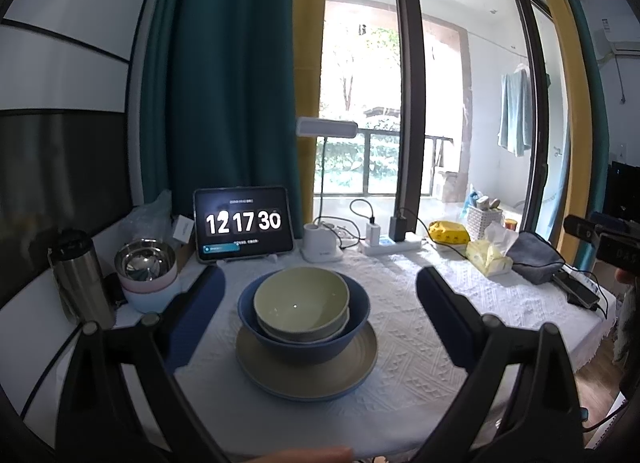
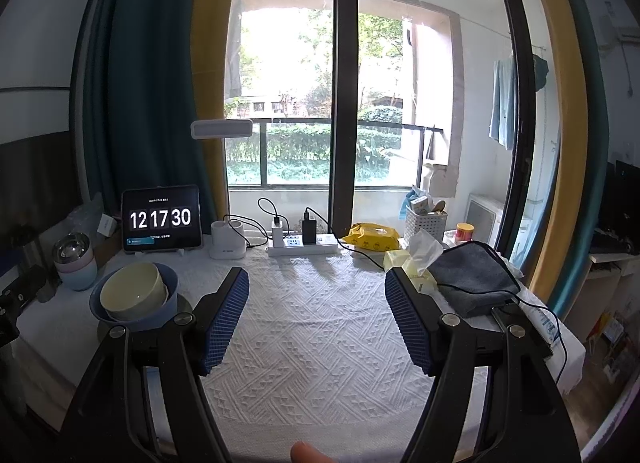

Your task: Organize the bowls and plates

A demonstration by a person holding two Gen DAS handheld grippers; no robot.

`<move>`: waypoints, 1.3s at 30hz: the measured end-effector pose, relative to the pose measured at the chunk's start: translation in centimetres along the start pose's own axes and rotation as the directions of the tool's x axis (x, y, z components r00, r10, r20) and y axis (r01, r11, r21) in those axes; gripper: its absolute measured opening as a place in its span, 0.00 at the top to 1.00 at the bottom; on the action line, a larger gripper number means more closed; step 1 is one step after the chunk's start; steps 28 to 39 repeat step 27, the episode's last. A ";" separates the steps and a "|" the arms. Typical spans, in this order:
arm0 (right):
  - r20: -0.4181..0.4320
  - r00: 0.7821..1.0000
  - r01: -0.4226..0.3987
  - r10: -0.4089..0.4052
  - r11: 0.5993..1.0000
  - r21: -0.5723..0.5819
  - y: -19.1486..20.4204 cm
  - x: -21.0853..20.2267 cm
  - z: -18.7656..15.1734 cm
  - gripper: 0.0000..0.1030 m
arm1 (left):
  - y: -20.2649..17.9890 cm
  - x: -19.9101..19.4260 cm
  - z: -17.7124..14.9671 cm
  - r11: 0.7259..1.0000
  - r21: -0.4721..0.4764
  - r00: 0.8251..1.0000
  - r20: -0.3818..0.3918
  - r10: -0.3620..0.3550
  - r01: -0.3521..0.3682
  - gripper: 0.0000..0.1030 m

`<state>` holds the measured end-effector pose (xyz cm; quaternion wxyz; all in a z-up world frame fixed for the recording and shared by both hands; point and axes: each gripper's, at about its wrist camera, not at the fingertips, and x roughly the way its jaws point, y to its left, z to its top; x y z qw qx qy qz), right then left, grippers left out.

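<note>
A pale green bowl [image 1: 300, 303] nests inside a larger blue bowl [image 1: 304, 339], and both sit on a beige plate [image 1: 308, 375] with a blue plate under it. My left gripper [image 1: 320, 283] is open, its blue-padded fingers on either side of this stack without touching it. In the right wrist view the same stack [image 2: 134, 297] stands at the left. My right gripper [image 2: 316, 283] is open over bare white tablecloth, well to the right of the stack. A steel bowl [image 1: 145, 263] tops a pink and a light blue bowl at the far left.
A steel flask [image 1: 80, 275] stands left of the small bowls. At the back are a tablet clock [image 1: 244, 223], a lamp base [image 1: 322, 243] and a power strip [image 2: 302, 247]. Tissues [image 2: 416, 259], a grey cloth [image 2: 476, 275] and a phone [image 2: 516, 319] lie at the right.
</note>
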<state>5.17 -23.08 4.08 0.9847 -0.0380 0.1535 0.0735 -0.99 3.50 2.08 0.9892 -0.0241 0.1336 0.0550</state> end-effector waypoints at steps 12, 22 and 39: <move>-0.005 1.000 -0.012 0.012 1.000 0.002 -0.1 0.1 0.0 0.28 | -0.2 -0.1 0.2 1.000 0.000 1.000 -0.003 -0.004 0.004 0.06; -0.004 1.000 -0.009 0.010 1.000 0.017 -0.1 0.0 0.0 0.28 | -0.4 -0.1 0.1 1.000 -0.002 1.000 0.000 -0.015 0.015 0.06; -0.007 1.000 -0.010 0.011 1.000 0.023 -0.2 0.1 -0.1 0.28 | -0.6 -0.2 0.2 1.000 -0.002 1.000 0.003 -0.016 0.016 0.06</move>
